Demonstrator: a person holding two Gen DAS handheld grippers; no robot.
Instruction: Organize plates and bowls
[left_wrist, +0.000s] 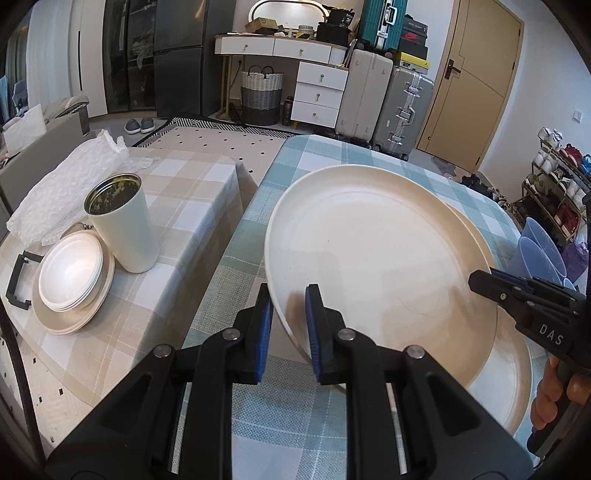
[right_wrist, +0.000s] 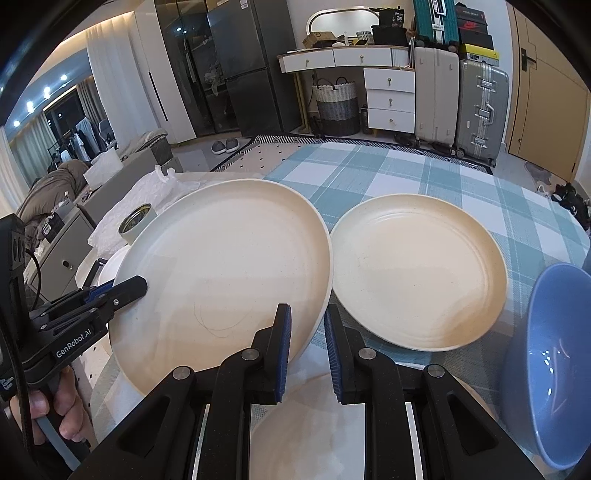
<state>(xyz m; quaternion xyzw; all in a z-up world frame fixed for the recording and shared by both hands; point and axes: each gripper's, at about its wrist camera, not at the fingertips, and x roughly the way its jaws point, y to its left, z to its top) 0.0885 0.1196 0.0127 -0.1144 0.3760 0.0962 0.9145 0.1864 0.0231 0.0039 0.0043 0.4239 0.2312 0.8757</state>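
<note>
A large cream plate (left_wrist: 373, 266) is held tilted above the blue-checked table (left_wrist: 280, 229). My left gripper (left_wrist: 289, 325) is shut on its near left rim. My right gripper (right_wrist: 307, 350) is shut on the opposite rim of the same plate (right_wrist: 221, 273), and shows at the right of the left wrist view (left_wrist: 480, 282). A second cream plate (right_wrist: 417, 269) lies flat on the table to the right. Another cream plate (right_wrist: 317, 435) lies under my right gripper. A blue bowl (right_wrist: 554, 369) stands at the far right.
On the beige-checked table (left_wrist: 192, 206) to the left, white bowls (left_wrist: 70, 273) sit stacked on a cream plate, next to a white cylindrical can (left_wrist: 122, 225) and bubble wrap (left_wrist: 62, 184). A black handle (left_wrist: 18, 280) lies at that table's edge. Suitcases and drawers stand behind.
</note>
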